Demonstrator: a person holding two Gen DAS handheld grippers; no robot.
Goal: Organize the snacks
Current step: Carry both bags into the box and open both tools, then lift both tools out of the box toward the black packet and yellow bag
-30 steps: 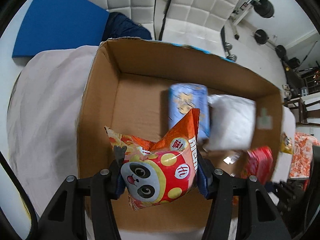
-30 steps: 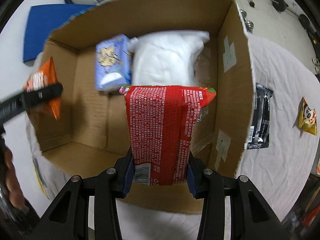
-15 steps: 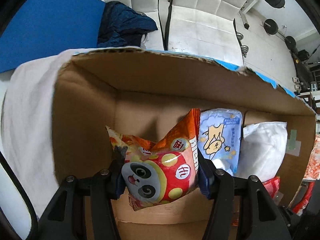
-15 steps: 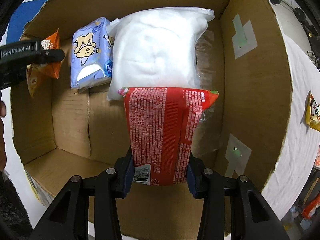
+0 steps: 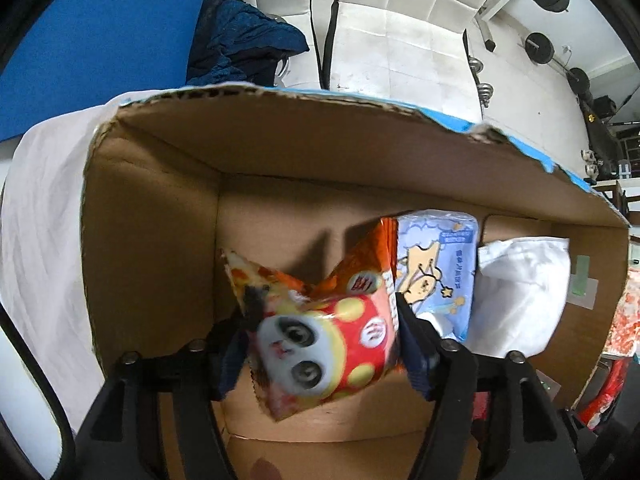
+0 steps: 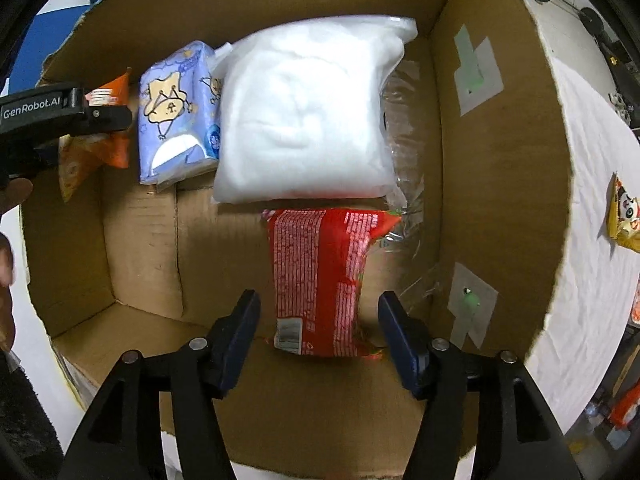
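Note:
My left gripper [image 5: 320,336] is shut on an orange panda snack bag [image 5: 320,344], held inside the cardboard box [image 5: 152,248] near its left wall. Beside it lie a light blue cartoon pack [image 5: 436,268] and a white bag [image 5: 520,296]. In the right wrist view my right gripper [image 6: 318,312] stands open over the box floor, and a red snack packet [image 6: 320,276] lies loose between its spread fingers, just below the white bag [image 6: 308,120]. The left gripper [image 6: 60,116] with the orange bag shows at the box's left side.
The box [image 6: 492,200] sits on a white cloth [image 6: 592,220]. Another panda snack bag [image 6: 624,216] lies on the cloth to the right. Clear plastic film [image 6: 404,168] lines the box's right side. Behind the box are a blue mat [image 5: 92,40] and white padded seats [image 5: 400,20].
My right gripper opened and let go of the red packet, which now lies on the box floor. My left gripper lowered a little deeper into the box with the panda bag.

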